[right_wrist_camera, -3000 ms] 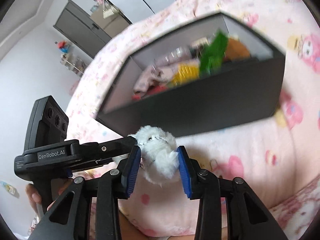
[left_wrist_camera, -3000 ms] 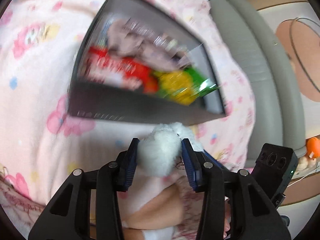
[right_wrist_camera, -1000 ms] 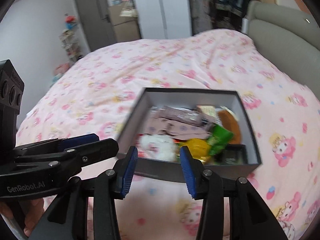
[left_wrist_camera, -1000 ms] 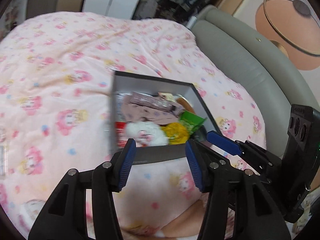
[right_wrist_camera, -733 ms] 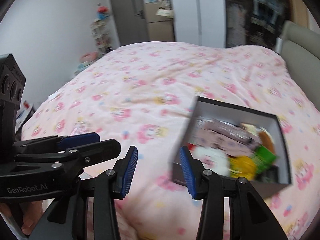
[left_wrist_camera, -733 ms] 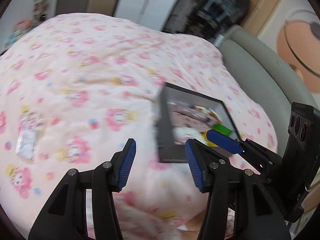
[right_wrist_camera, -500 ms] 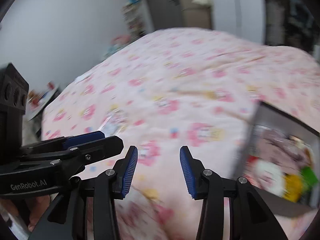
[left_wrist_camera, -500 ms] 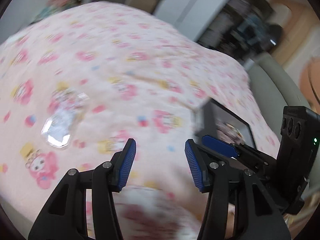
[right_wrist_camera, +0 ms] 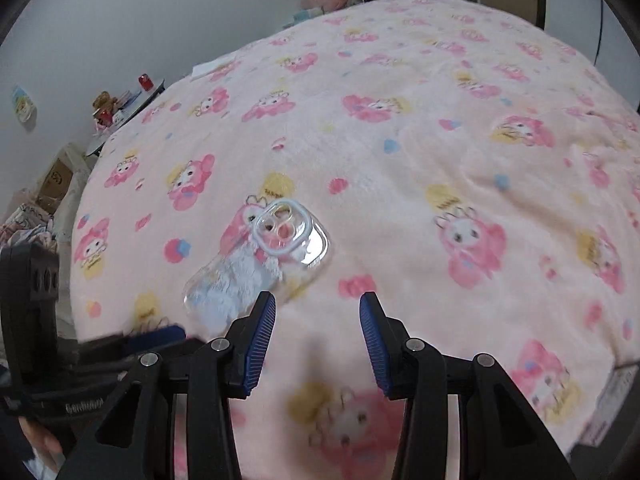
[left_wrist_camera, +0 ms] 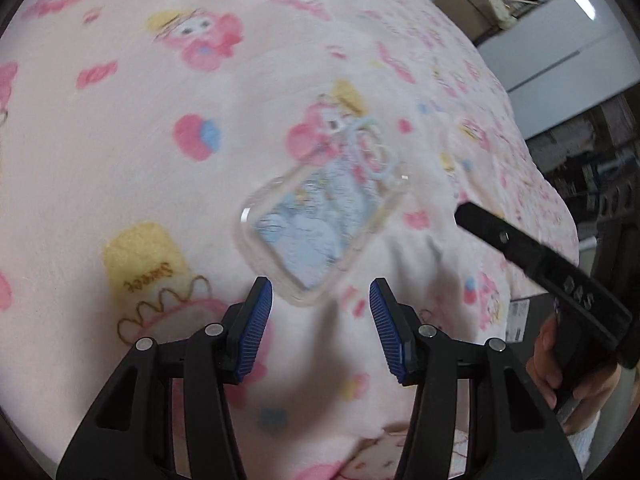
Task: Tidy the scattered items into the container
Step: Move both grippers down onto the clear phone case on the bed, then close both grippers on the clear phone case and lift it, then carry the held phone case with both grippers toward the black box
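Everywhere a pink cartoon-print blanket covers the bed; grey walls, a cluttered side table and a pale cupboard edge the room; a clear phone case lies flat on the blanket; the left tool hovers just short of it, spread and empty; the right tool tilts down beside it, likewise spread, gripping nothing.

Both wrist cameras look steeply down along their tongs at the bed. The left view sits close over the clear case; the right view, further back, takes in more bed and the wall. Both share the case and the blanket around it.
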The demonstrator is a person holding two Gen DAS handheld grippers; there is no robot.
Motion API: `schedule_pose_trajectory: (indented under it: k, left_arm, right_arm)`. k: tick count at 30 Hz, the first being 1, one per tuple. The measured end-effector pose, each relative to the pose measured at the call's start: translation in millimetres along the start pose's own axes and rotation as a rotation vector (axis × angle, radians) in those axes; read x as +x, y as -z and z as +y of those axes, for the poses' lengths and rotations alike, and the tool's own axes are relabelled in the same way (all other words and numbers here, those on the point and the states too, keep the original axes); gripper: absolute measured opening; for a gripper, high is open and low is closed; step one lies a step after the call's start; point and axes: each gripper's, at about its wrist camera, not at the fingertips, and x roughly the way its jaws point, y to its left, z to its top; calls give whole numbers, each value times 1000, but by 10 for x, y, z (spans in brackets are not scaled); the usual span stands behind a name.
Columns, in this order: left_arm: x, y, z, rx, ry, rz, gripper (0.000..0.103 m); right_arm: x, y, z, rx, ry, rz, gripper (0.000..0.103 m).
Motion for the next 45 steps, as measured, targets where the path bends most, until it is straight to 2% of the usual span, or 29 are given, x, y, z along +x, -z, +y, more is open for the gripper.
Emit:
schedule_pose_trajectory:
  k: [8,11,13,14,17,20,25,28,30,33,36,41,45]
  left_arm:
    - [218,-99,223,-60,58,10,50]
    - [228,-135,230,-65,72,-2,50]
    - [231,-158,211,-66,73,-2,49]
    - [217,-172,199,-62,75,-3,49]
    - [104,-164,233,-51,90,-17,49]
    - [-27,-167,207,-25,93,-17,49]
    - [-353,-122,-130,116,117,-9,51]
    - [-591,-54,-461,206,159,-10,49]
    - [-706,50,-752,267,198,21,49]
    - [-809,296,-1198,367,246,60,49]
    - [-867,592,-1626,456,300,93,50]
    - [-748,1255,-2237,557,375,215,50]
    - [-455,1830,-2599,614,407,343,50]
  right_arm:
    - [738,-337,-81,14,9,34,40]
    - [835,-337,-118,39,-41,34,40]
    - [842,-314,-109,51,-131,49,39]
    - [840,-295,-86,53,-166,63,39]
    - [761,-249,7,12,-133,68,39]
    - [558,-209,12,31,-163,53,38]
    - [17,5,89,1,-108,12,38]
    - [-411,204,-12,41,-78,-35,37]
    - [-722,377,-103,79,-55,-81,37]
    - [-1268,764,-201,110,24,-176,37]
    - [-1824,1224,-359,201,82,-258,37]
    - [-2534,2090,-646,350,163,-325,37]
    - [-2850,2770,-880,480,227,-356,37]
